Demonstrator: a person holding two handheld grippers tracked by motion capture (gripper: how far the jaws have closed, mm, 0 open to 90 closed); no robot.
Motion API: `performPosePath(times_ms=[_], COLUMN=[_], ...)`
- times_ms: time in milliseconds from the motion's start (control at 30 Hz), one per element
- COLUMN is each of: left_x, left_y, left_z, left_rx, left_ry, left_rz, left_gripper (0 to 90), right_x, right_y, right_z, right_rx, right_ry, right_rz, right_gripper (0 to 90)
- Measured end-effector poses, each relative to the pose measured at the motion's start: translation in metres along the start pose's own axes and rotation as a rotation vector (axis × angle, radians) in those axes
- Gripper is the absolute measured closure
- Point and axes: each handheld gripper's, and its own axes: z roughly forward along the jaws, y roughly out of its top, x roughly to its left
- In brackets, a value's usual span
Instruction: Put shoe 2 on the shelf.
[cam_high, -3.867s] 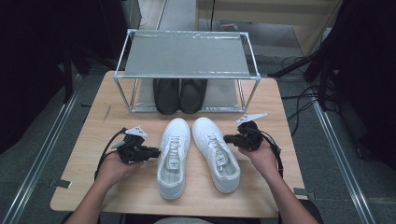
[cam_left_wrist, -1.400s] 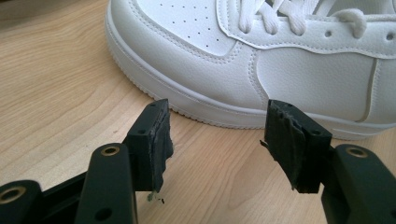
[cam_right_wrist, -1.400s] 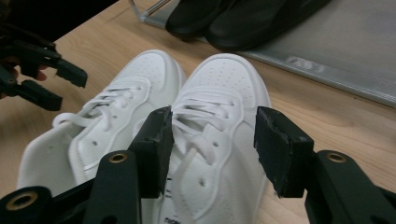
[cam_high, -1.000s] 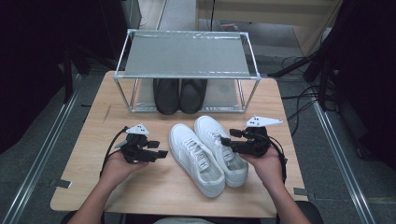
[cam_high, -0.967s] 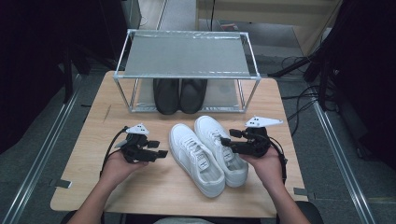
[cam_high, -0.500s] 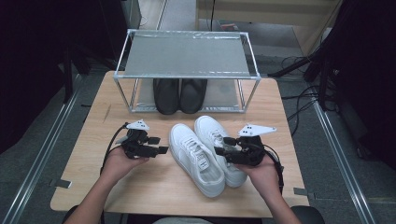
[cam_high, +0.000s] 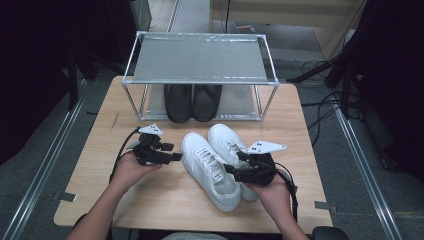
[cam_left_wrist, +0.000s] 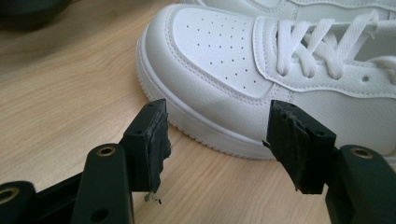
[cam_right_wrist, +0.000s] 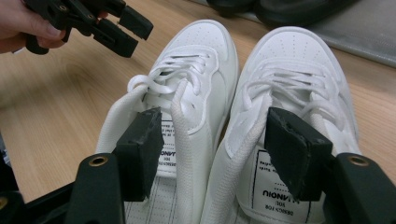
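Both white sneakers (cam_high: 218, 162) now angle left; right gripper (cam_high: 231, 169) jaws widened.

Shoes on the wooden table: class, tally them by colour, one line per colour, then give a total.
White lace-up leather sneakers: 2 (left sneaker, right sneaker)
Black shoes under the metal-framed rack: 2 (left black shoe, right black shoe)
Total: 4

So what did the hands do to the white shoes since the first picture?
The white sneakers have been swung round together, toes now pointing up-left. The right gripper has slid to their heels, its jaws just opening, one inside each shoe. The left gripper stays open by the toe. The black shoes never moved.
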Motion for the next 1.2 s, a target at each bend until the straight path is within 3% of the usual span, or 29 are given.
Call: performPosePath(times_ms=[167, 500, 1200], left_x=[0.003, 0.010, 0.014], left_y=[0.001, 0.001, 0.002], left_z=[0.000, -0.004, -0.008], left_rx=[0.001, -0.012, -0.030], left_ry=[0.004, 0.017, 0.032], left_rz=[-0.010, -0.027, -0.035], left_gripper=[39.1, 39.3, 39.6], right_x=[0.002, 0.006, 0.007], right_y=[-0.003, -0.003, 0.000], right_z=[0.007, 0.016, 0.023], right_rx=[0.012, 0.060, 0.113], right_ry=[-0.017, -0.036, -0.071], right_rz=[0.013, -0.008, -0.046], right_gripper=[37.0, 38.5, 58.9])
